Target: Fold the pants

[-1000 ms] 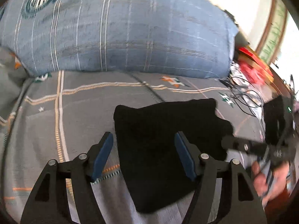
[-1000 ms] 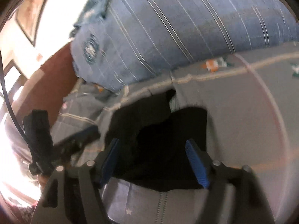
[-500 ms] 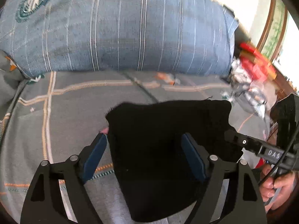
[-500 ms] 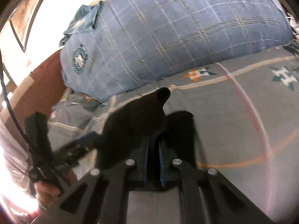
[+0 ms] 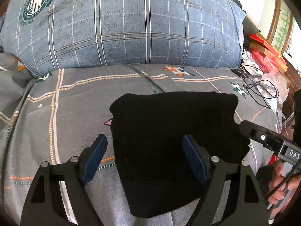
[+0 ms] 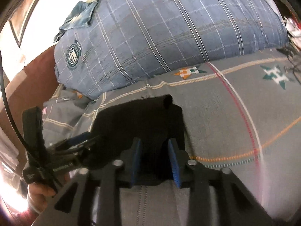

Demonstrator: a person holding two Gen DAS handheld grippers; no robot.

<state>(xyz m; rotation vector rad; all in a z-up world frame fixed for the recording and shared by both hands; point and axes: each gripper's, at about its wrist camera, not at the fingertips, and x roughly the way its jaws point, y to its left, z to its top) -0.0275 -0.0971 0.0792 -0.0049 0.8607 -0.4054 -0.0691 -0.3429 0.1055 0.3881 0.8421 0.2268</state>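
Left wrist view, biggest first: bed [image 5: 79,113] under a grey patterned cover fills the frame ahead of and below the left tool [image 5: 144,160]. Blue plaid pillow [image 5: 122,24] sits well ahead of the tool, across the far side of the bed. Black pants [image 5: 175,131], folded into a compact block, lie flat on the cover right at the tool. The left tool stands wide apart, pads not pressing cloth. Its right pad sits over the black fabric; its left pad sits over bare cover, just beside the pants' left edge. So the pants sit off-centre, toward the tool's right side and ahead of it. A small pink tag [image 5: 108,121] pokes out at the pants' left edge, ahead of the left pad.

The right tool [image 5: 261,137] comes in from the right side, its tip at the pants' right edge; can't tell from here if it touches. A hand [image 5: 280,184] holds its handle. Cables [image 5: 261,90] and red packaging [image 5: 267,56] lie beyond the pants, off to the right.

Right wrist view: the right tool [image 6: 155,162] is partway apart and opening. The near edge of the pants [image 6: 139,126] lies between its blue pads; pads don't look to be pressing the cloth. The rest of the pants extends ahead and left of it. The left tool [image 6: 75,141] is at the pants' left edge, blurred.
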